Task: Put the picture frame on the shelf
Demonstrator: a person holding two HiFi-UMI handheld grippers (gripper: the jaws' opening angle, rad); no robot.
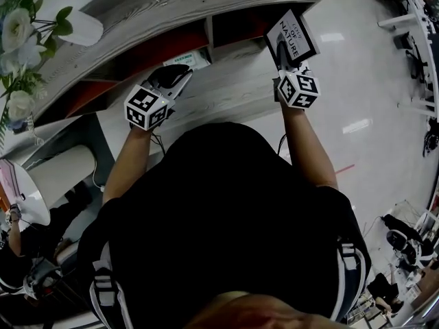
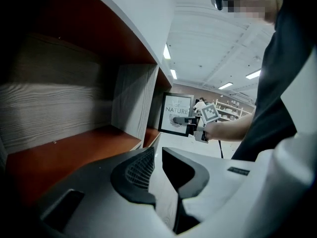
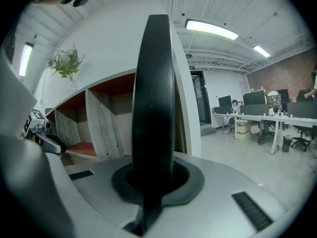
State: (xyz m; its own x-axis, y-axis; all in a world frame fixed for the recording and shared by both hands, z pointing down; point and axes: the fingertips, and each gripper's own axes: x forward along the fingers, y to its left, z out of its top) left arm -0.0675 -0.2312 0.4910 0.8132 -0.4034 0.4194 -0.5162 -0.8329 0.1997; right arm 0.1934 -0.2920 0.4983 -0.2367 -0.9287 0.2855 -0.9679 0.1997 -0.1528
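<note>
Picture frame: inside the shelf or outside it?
Outside. The right gripper is shut on the picture frame, holding it upright in front of the right compartment of the shelf. Cannot tell whether its bottom edge touches anything.

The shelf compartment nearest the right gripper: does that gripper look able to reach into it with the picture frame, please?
Probably yes: the right gripper, shut on the picture frame, is just beside the compartment, and nothing shows in its open mouth to block the way.

Picture frame [image 1: 291, 36] in right gripper [image 1: 287, 60], before the shelf's [image 1: 171, 9] right compartment. Left gripper [image 1: 177, 76] at the middle compartment, left of the frame. Flowers [image 1: 19, 40] on the shelf top, far left.
</note>
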